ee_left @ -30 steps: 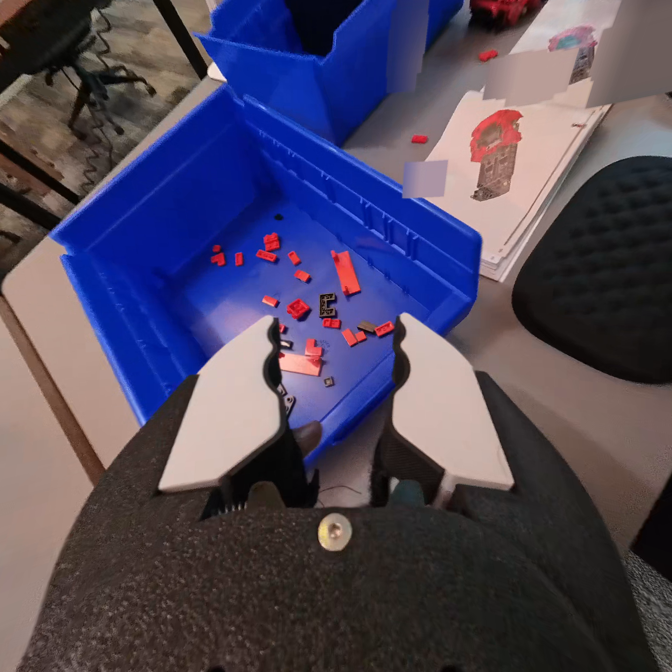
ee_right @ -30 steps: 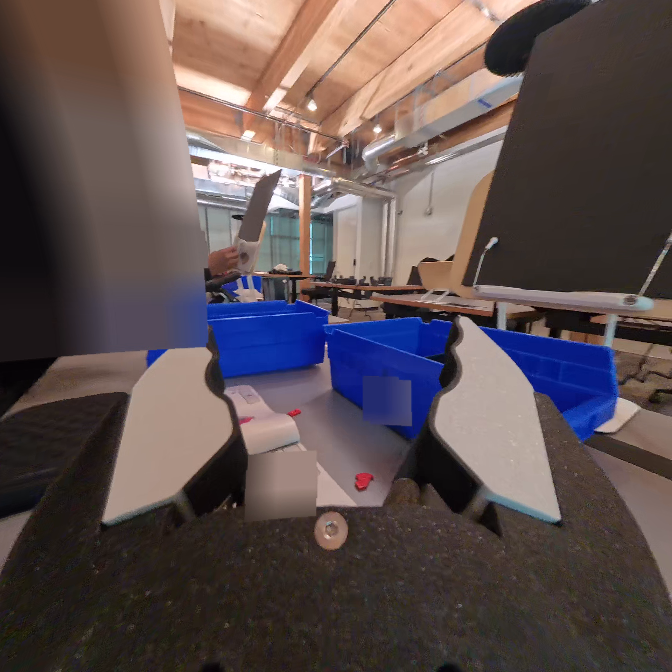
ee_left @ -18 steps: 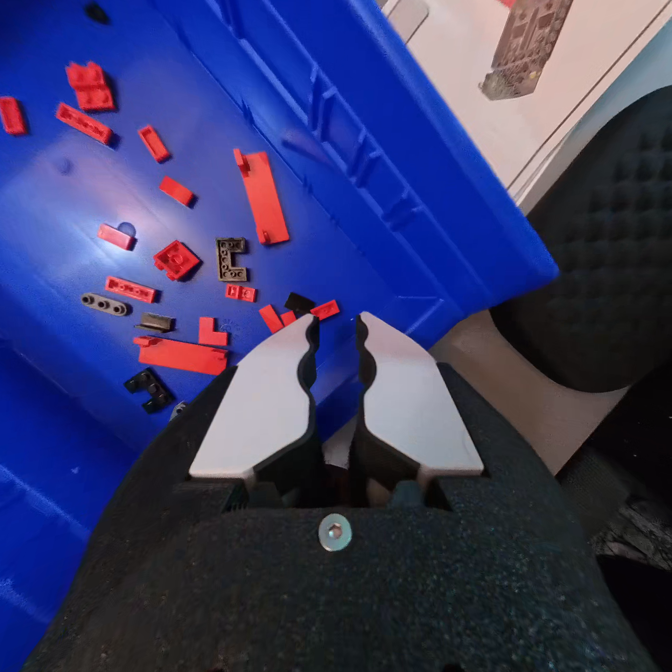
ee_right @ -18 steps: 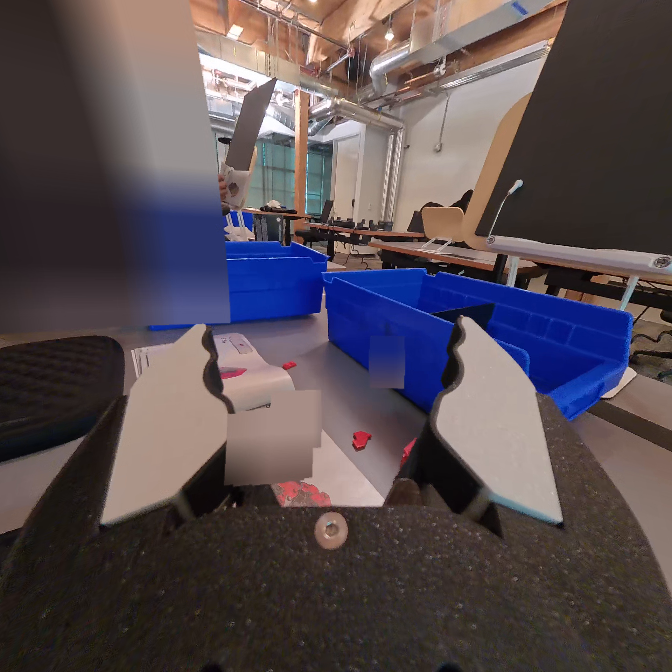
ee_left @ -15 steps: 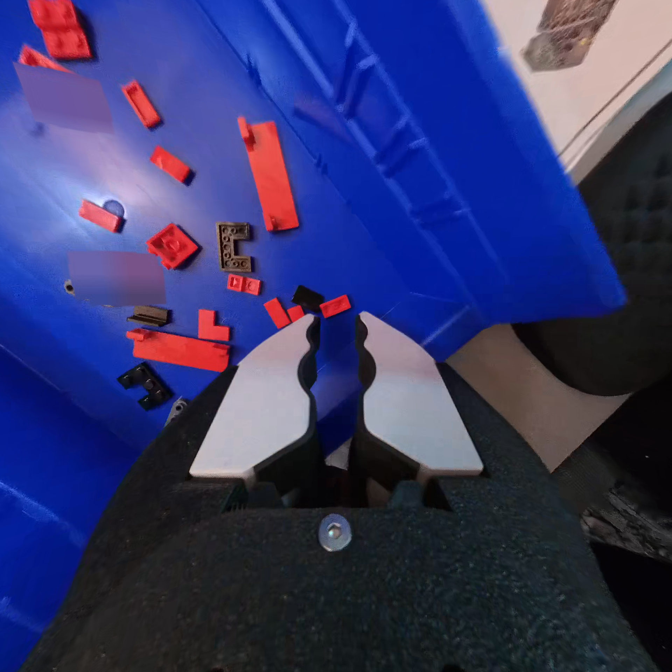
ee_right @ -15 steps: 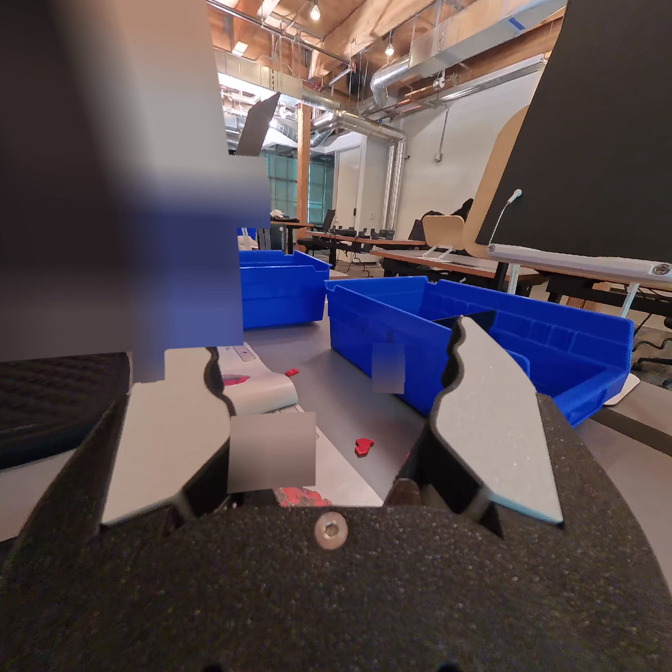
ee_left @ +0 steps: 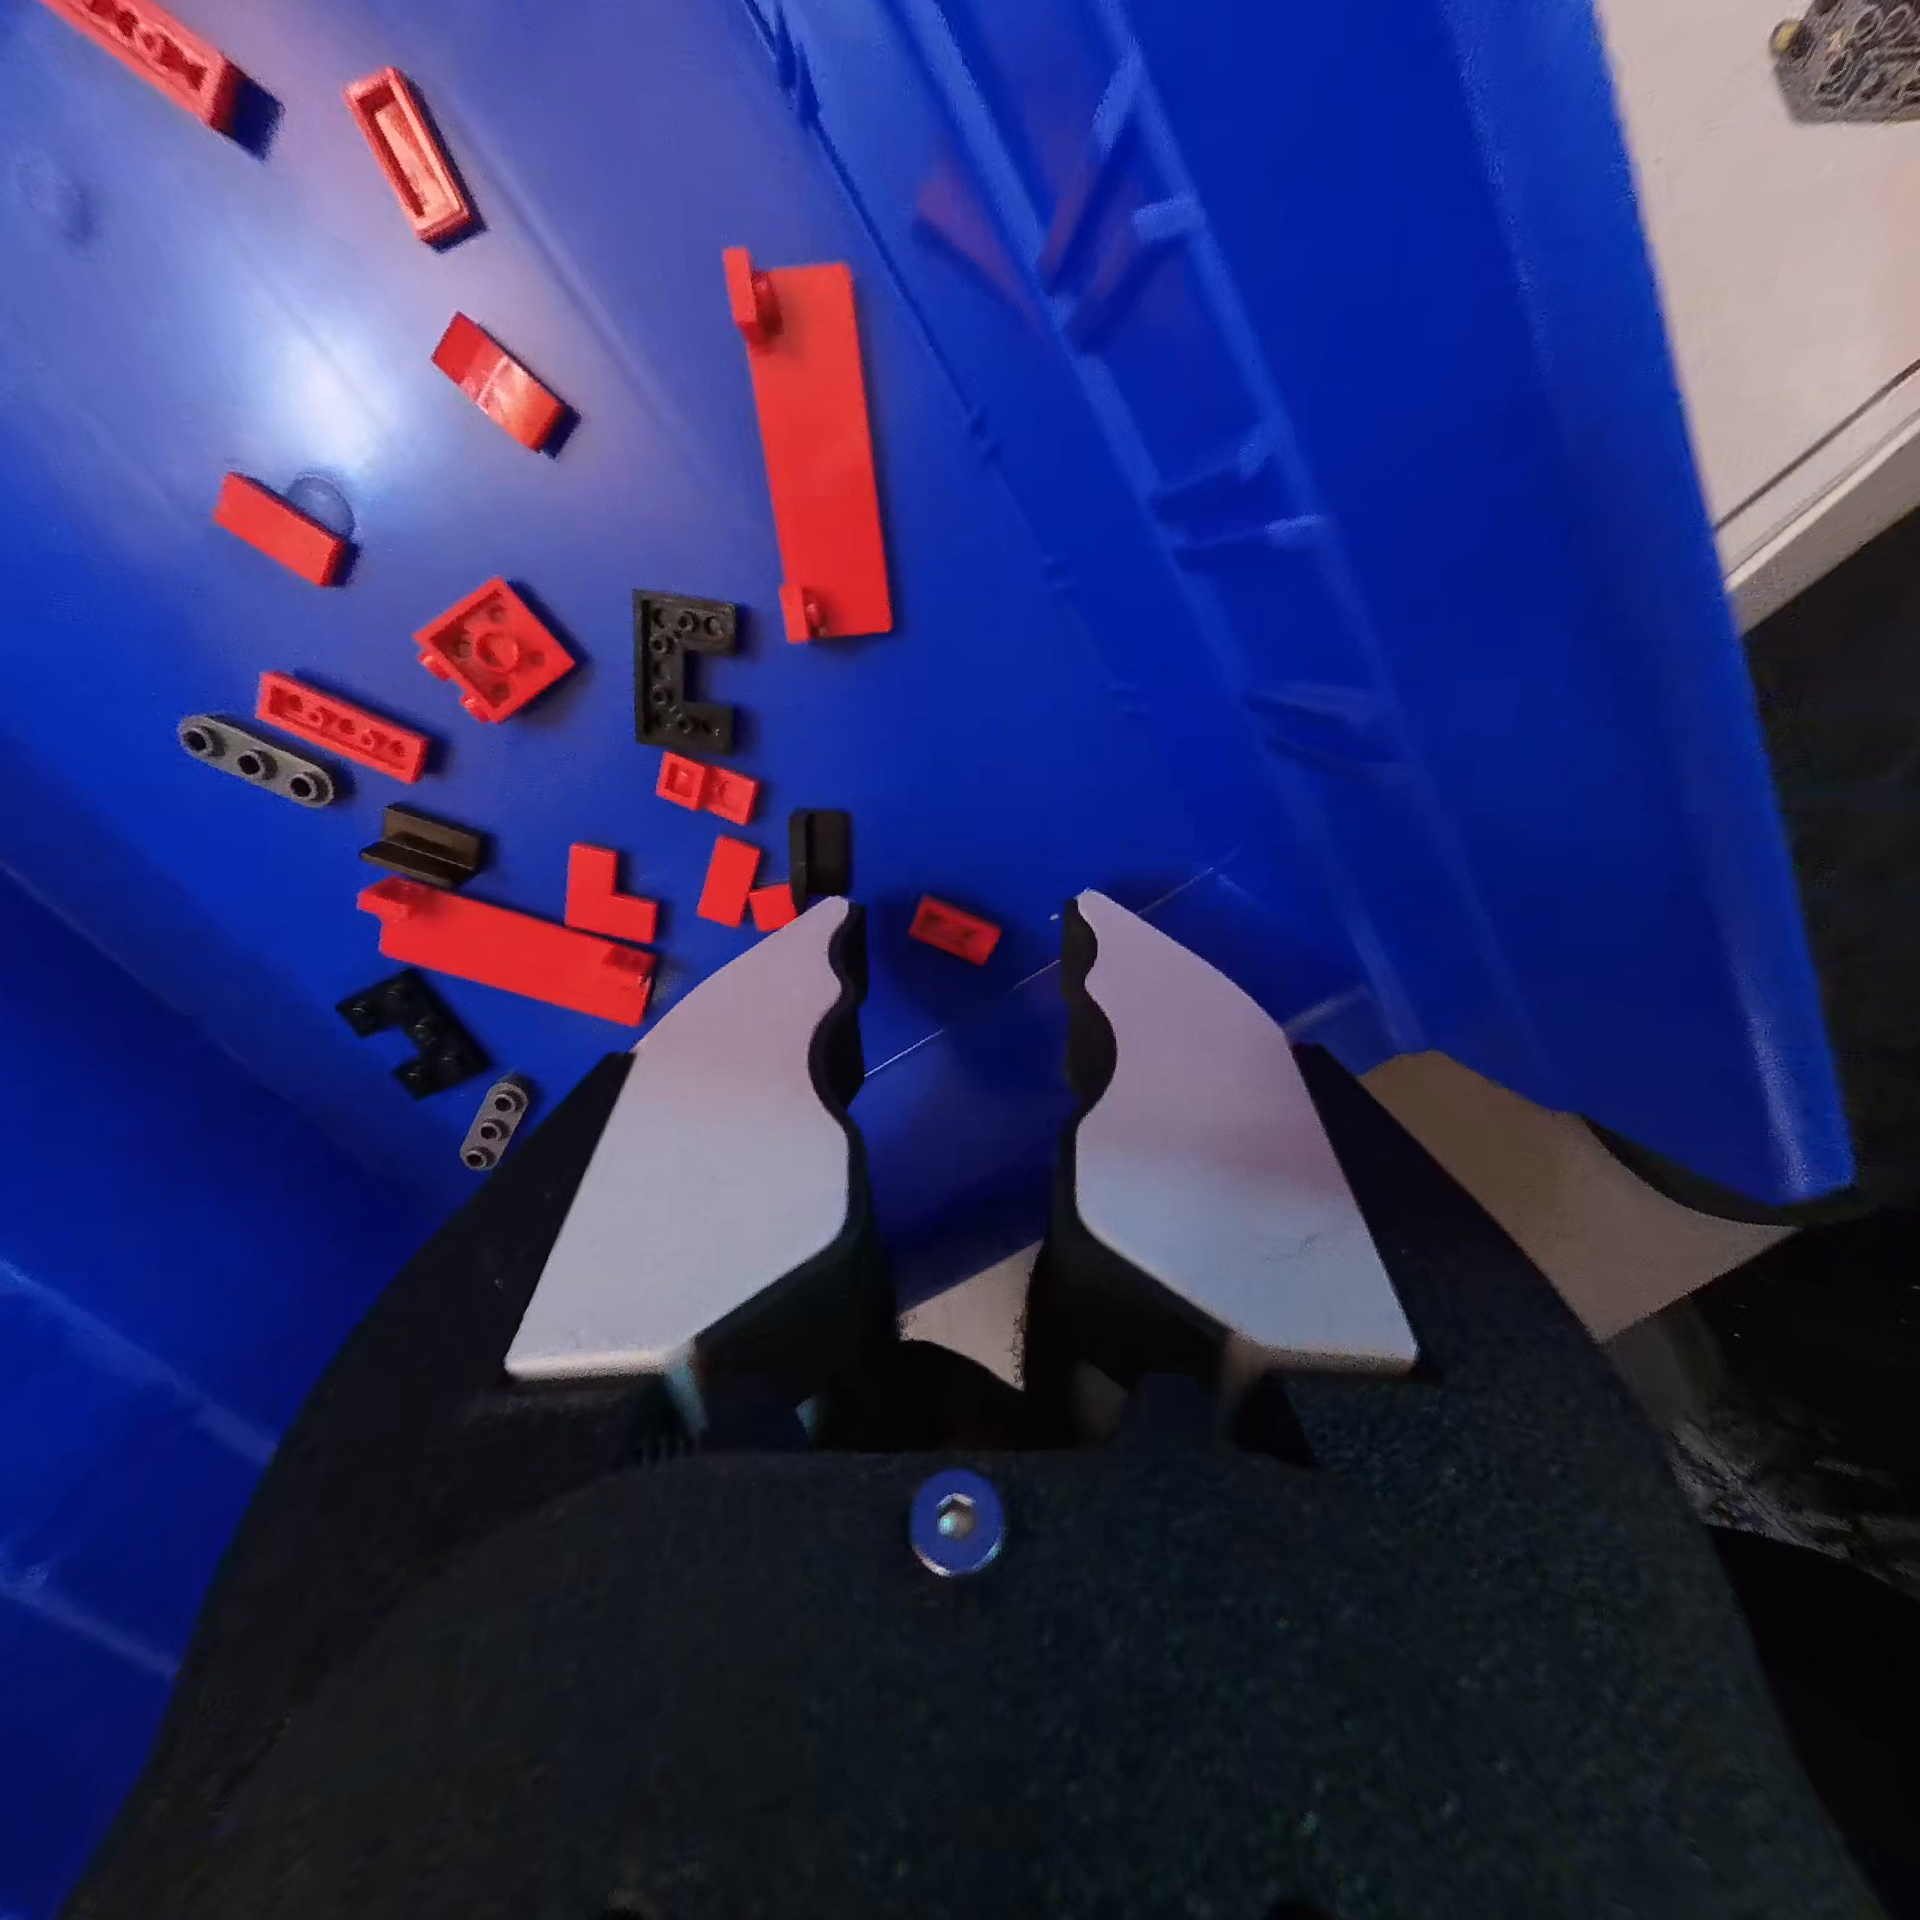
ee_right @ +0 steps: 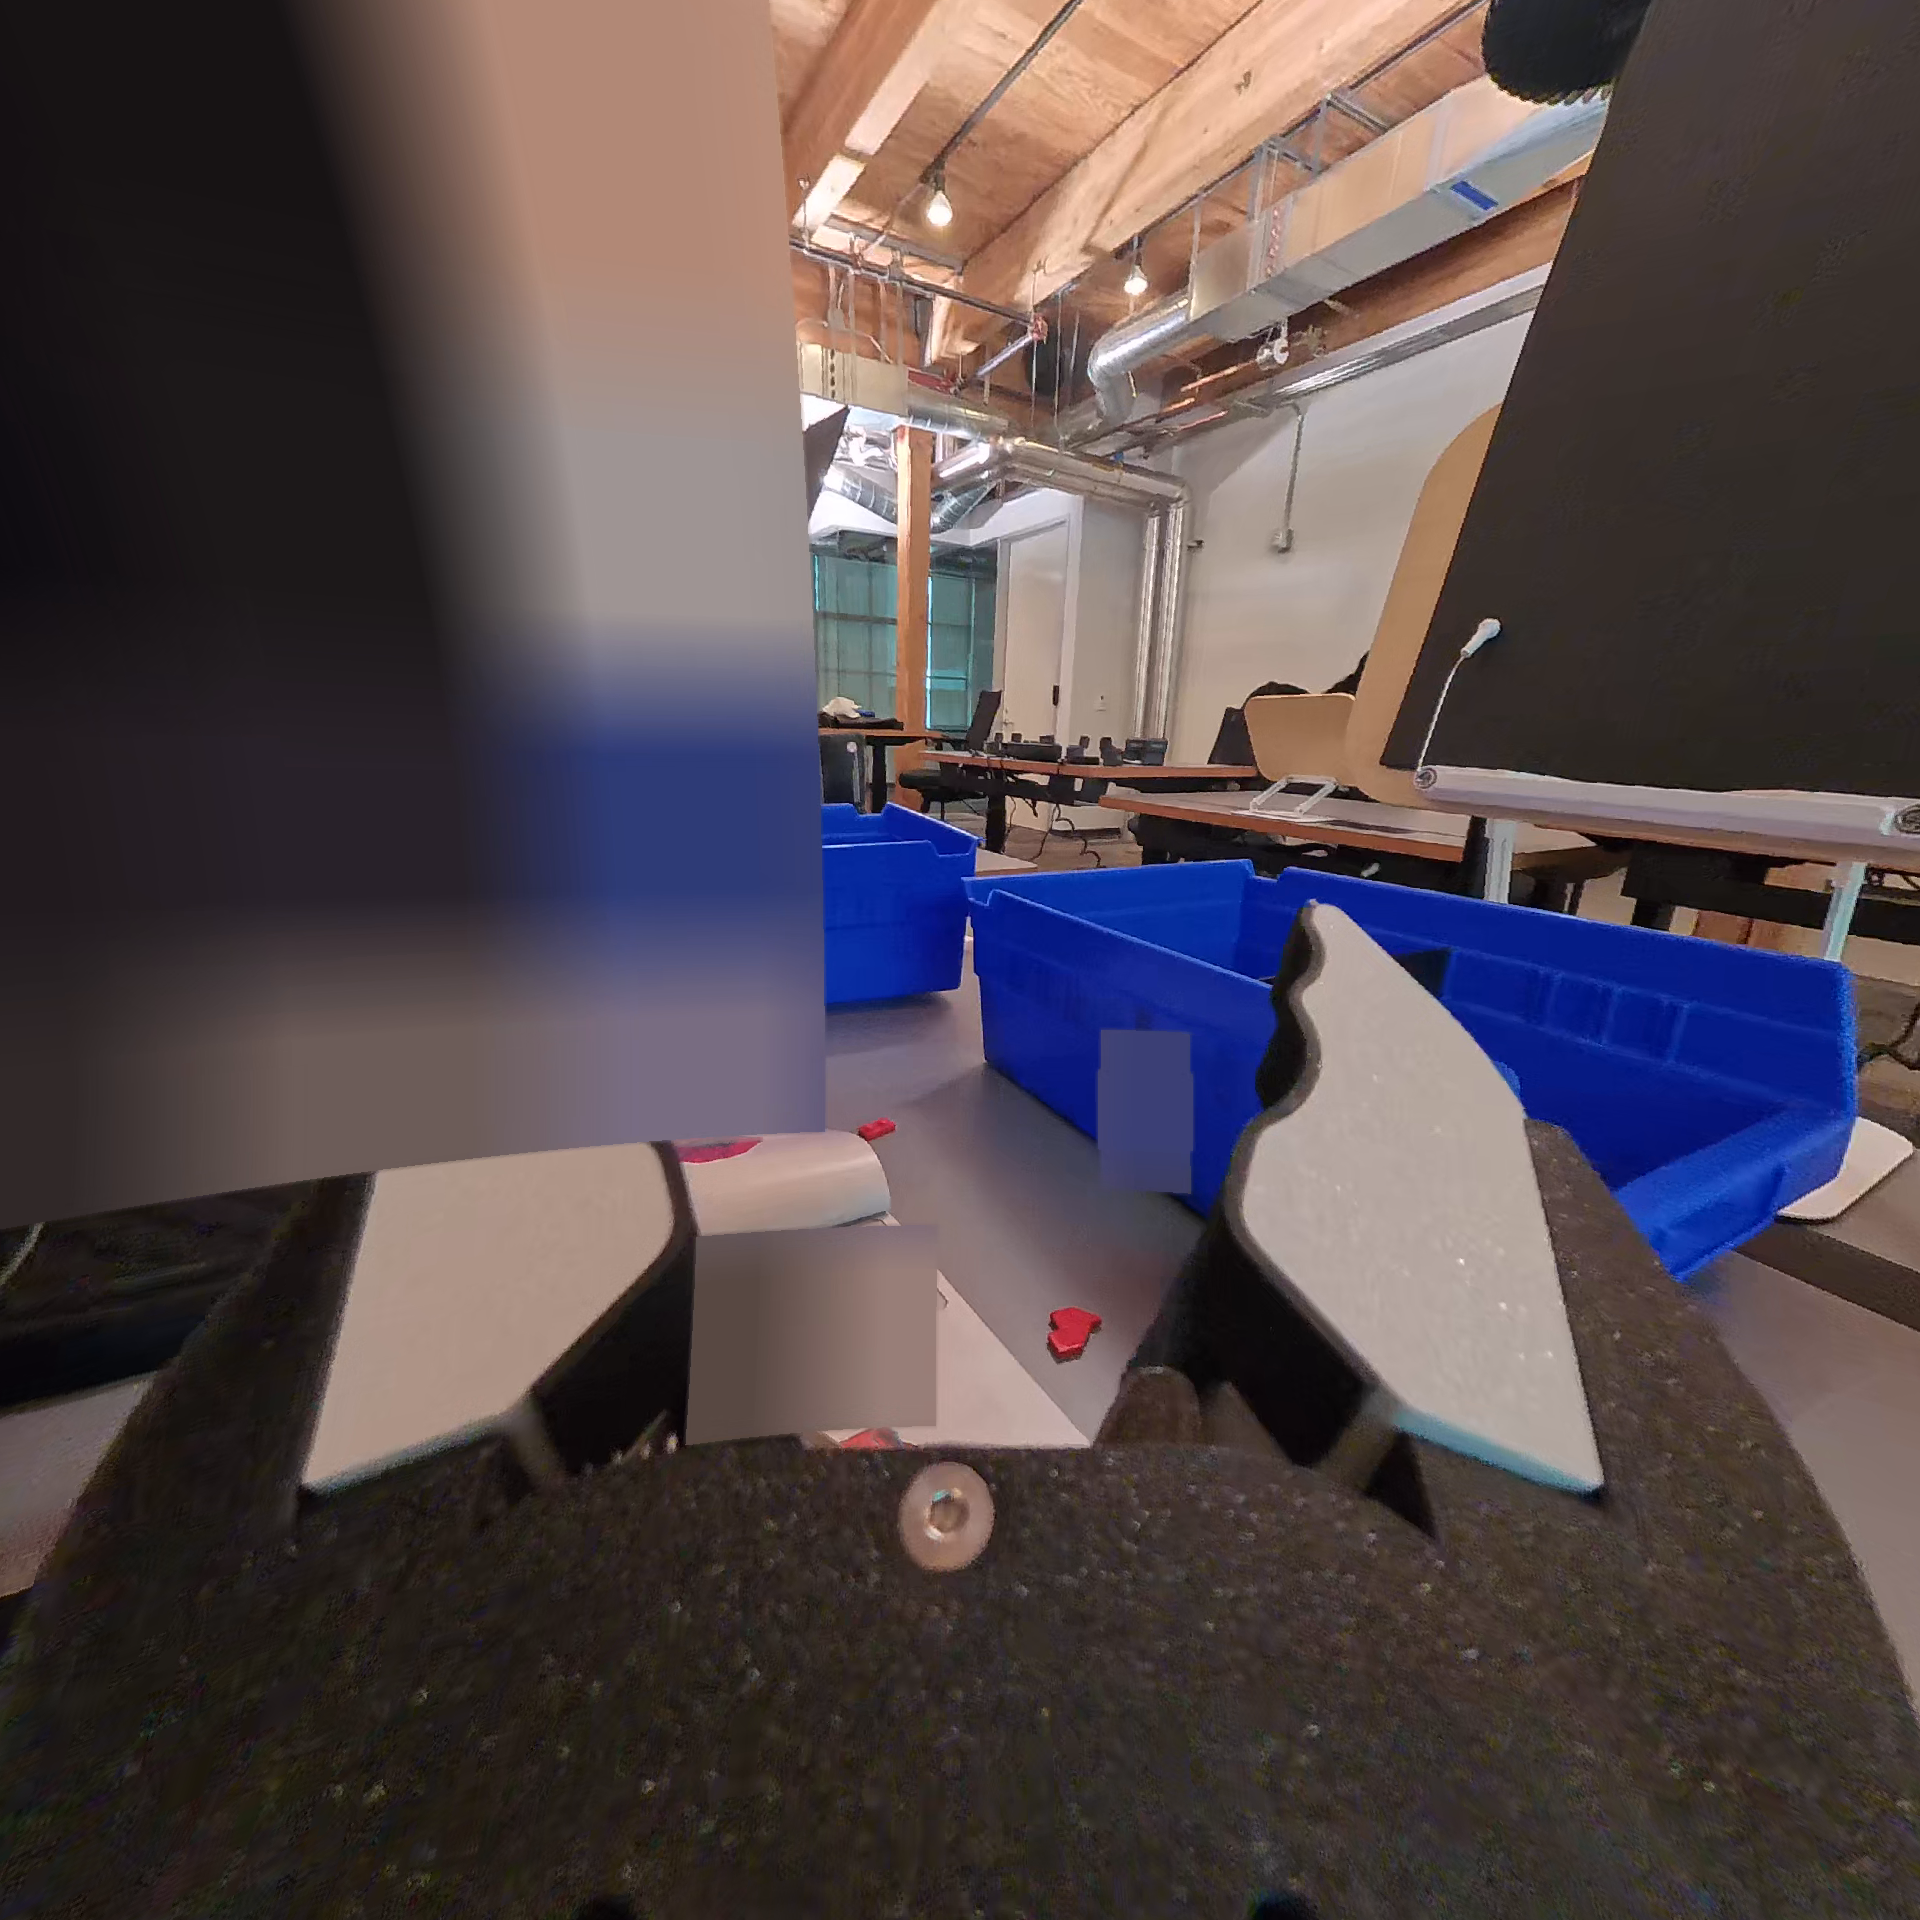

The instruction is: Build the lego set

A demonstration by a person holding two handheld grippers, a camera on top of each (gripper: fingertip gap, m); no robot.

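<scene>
while the left gripper [ee_left: 961, 914] hangs low inside the blue bin [ee_left: 1351, 520] with its jaws a little apart and nothing between them, the small red plate [ee_left: 954, 928] lies flat on the bin floor right in the gap at the tips. the likely trouble is that the piece is thin and flat: if the jaws close too high they would slide over it, and if they come in crooked one tip would push it away toward the bin wall. just left of the left tip sit a small black piece [ee_left: 819, 854] and two red tiles [ee_left: 740, 888], close enough that a stray tip could nudge them or pinch two pieces at once. the long red panel [ee_left: 821, 447], the black bracket [ee_left: 681, 670] and the other loose parts lie farther up the bin floor, out of the way.

the right gripper [ee_right: 987, 1039] is spread wide and empty, resting low over the surface [ee_right: 1039, 1226], well apart from the left one's work. a red piece [ee_right: 1070, 1331] lies on the surface in front of it, beside the curled instruction sheet [ee_right: 800, 1184], with another blue bin [ee_right: 1558, 1049] beyond. a careless sweep there could knock that loose piece off.
</scene>
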